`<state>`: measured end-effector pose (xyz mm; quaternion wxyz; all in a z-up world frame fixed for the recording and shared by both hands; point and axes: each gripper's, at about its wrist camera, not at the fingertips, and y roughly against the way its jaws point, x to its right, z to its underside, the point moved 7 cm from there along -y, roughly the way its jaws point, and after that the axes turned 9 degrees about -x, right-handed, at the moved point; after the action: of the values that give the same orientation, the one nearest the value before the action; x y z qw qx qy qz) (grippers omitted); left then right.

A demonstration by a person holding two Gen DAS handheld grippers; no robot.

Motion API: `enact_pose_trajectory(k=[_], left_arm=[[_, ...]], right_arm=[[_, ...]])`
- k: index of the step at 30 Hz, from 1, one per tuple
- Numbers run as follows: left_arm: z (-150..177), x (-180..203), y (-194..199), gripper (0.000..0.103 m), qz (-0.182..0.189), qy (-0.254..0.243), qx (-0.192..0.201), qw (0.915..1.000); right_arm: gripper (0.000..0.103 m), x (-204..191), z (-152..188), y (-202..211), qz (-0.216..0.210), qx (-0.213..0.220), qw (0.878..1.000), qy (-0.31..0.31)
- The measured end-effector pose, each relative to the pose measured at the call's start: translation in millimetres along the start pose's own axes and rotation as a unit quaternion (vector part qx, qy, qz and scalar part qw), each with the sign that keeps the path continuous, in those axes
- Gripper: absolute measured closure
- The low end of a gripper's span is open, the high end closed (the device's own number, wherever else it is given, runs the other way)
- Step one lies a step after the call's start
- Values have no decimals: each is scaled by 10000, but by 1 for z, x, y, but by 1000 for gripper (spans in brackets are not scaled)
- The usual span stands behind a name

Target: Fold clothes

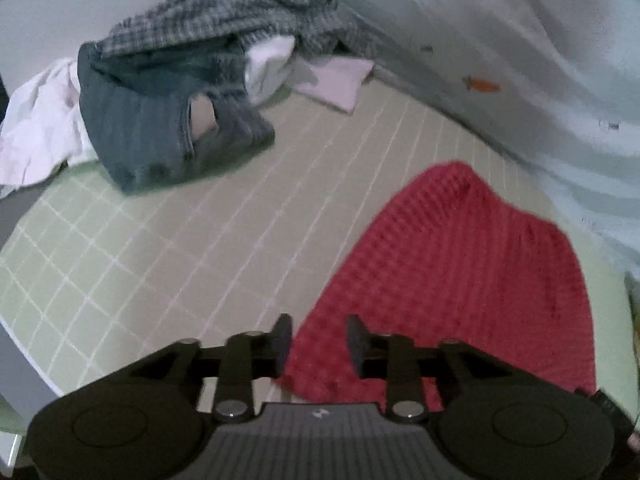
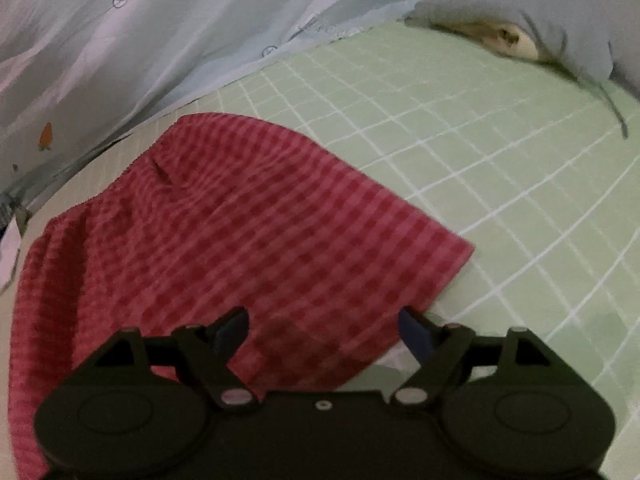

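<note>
A red checked cloth [image 1: 460,276] lies flat on the green grid bedsheet [image 1: 168,264]. My left gripper [image 1: 319,344] is open, its fingers either side of the cloth's near left edge, nothing held. In the right wrist view the same red cloth [image 2: 240,232] lies spread with a corner pointing right. My right gripper [image 2: 324,332] is open wide over the cloth's near edge, empty.
A pile of unfolded clothes [image 1: 172,92] sits at the far left: grey-blue trousers, a checked garment, white and pink pieces. A light blue printed quilt [image 1: 520,48] runs along the far side. A grey pillow [image 2: 520,28] lies at the far right of the bedsheet [image 2: 500,168].
</note>
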<state>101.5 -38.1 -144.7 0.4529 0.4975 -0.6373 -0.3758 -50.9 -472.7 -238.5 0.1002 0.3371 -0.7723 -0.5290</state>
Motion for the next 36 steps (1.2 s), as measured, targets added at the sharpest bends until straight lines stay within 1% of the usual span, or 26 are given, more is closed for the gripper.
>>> enact_pose_trajectory(k=[3, 4, 5, 9, 11, 12, 13, 16, 20, 21, 25, 28, 30, 34, 35, 36], left_arm=[[10, 9, -6, 61, -101, -270, -90, 9995], [13, 12, -6, 59, -121, -362, -98, 9992], [16, 13, -5, 54, -95, -435, -89, 9990], [19, 34, -11, 43, 86, -731, -90, 9972], [23, 47, -20, 34, 83, -1017, -177, 9946], [26, 55, -26, 34, 63, -1180, -231, 9927], [29, 61, -31, 33, 41, -1339, -288, 9906], [41, 81, -47, 32, 14, -1814, -531, 9820], [58, 100, -69, 30, 20, -2319, -843, 9691], [62, 103, -74, 30, 18, -2426, -920, 9657], [75, 107, -91, 30, -38, -2619, -1187, 9578], [82, 106, -100, 30, -100, -2666, -1336, 9545], [86, 103, -105, 29, -110, -2613, -1440, 9544], [87, 100, -106, 28, -156, -2561, -1445, 9557], [87, 100, -106, 28, -159, -2551, -1440, 9560], [87, 100, -106, 28, -167, -2546, -1439, 9561]], right_arm=[[17, 12, -4, 4, 225, 174, 9995, -113], [17, 17, -6, 5, 273, 214, 9992, -210], [15, 23, -7, 6, 278, 233, 9988, -326], [15, 41, -6, 6, 202, 147, 9974, -671], [15, 43, 1, 8, 55, 39, 9970, -772], [15, 44, 5, 9, -18, -16, 9966, -822], [15, 42, 9, 10, -90, -53, 9974, -720], [14, 30, 24, 16, -303, -137, 9993, -144], [14, 10, 40, 18, -462, -279, 9964, 661], [14, 5, 44, 16, -494, -328, 9948, 822], [15, -16, 53, 5, -581, -441, 9888, 1303], [15, -32, 53, 0, -501, -406, 9835, 1689], [20, -43, 50, 0, -742, -369, 9802, 1799], [22, -63, 40, 3, -1285, -242, 9741, 1843], [25, -67, 38, 2, -1380, -243, 9739, 1784], [33, -71, 36, 2, -1474, -245, 9736, 1725]])
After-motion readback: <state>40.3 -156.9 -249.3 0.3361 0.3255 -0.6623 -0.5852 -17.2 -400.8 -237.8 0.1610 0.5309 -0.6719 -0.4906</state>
